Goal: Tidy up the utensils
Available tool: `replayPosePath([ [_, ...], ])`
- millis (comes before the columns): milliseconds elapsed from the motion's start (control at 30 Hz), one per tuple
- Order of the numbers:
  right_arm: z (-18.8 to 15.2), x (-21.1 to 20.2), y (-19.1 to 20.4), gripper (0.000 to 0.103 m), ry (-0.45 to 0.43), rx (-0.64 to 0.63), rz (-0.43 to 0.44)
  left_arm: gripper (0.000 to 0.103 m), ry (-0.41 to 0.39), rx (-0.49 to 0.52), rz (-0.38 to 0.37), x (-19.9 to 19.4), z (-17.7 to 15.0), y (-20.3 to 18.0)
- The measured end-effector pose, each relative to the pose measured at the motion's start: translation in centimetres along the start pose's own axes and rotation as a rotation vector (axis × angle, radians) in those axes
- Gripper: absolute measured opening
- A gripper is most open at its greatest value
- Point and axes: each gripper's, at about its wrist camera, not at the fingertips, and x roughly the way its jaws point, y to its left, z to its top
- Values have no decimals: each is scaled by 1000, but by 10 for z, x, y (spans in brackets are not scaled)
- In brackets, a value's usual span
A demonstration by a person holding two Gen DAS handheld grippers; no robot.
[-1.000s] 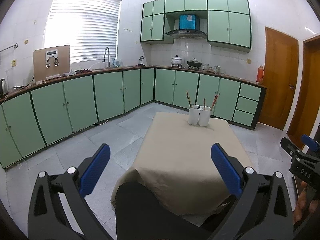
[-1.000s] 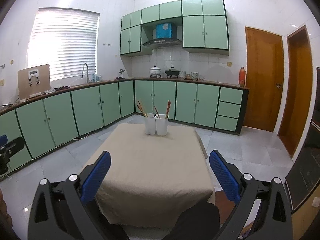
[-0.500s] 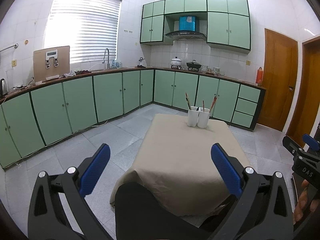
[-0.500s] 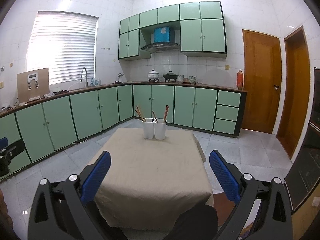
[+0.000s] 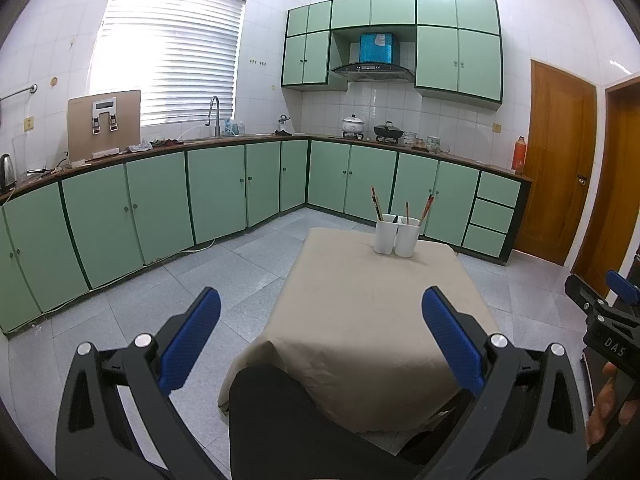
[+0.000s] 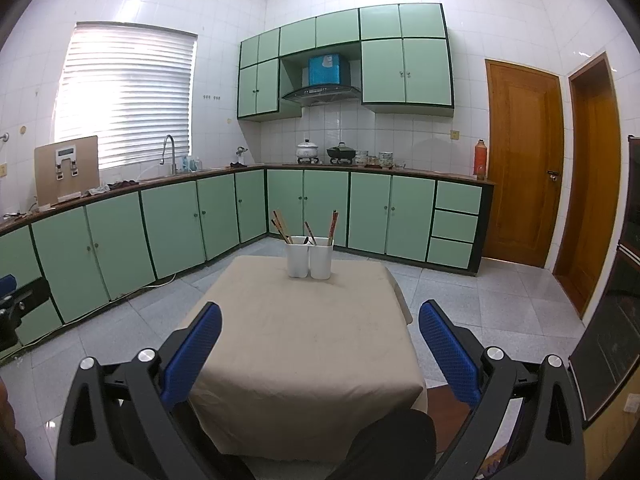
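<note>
A kitchen fills both views: pale green base cabinets [image 6: 172, 236] run along the left wall and across the far wall, with matching wall cabinets [image 6: 404, 68] above a range hood [image 6: 320, 90]. A window with white blinds [image 5: 168, 52] glows on the left, and two brown wooden doors [image 6: 520, 160] stand on the right. The floor is grey tile [image 5: 240, 264].

In the middle stands a table under a beige cloth [image 6: 304, 336], its near edge close to the cameras and a dark-clad knee [image 5: 288, 412] just below it. At the far end of the table, well apart from both grippers, sit two white utensil holders [image 6: 310, 256] touching side by side. The chopsticks [image 6: 280, 226] lean out of the left holder toward the left; in the right holder one pair [image 6: 333, 222] stands nearly upright and a shorter stick tilts left. Something dark lies at the rims between them, too small to tell.

The left gripper [image 5: 320, 340] hangs over the table's near left corner, its blue pads spread wide with nothing between them. The right gripper [image 6: 320, 344] hangs over the near edge, its pads likewise wide apart and holding nothing. In the left wrist view the right gripper's black body shows at the far right edge, with fingers of a hand [image 5: 608, 404] below it.

On the far counter sit a white pot [image 6: 307, 149], a dark wok [image 6: 341, 153] and an orange bottle [image 6: 480, 158].
</note>
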Motion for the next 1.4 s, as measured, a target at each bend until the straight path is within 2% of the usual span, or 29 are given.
replayPosePath([
  [1400, 3, 1, -3, 97, 5, 10, 2, 98, -3, -2, -8, 0, -3, -3],
])
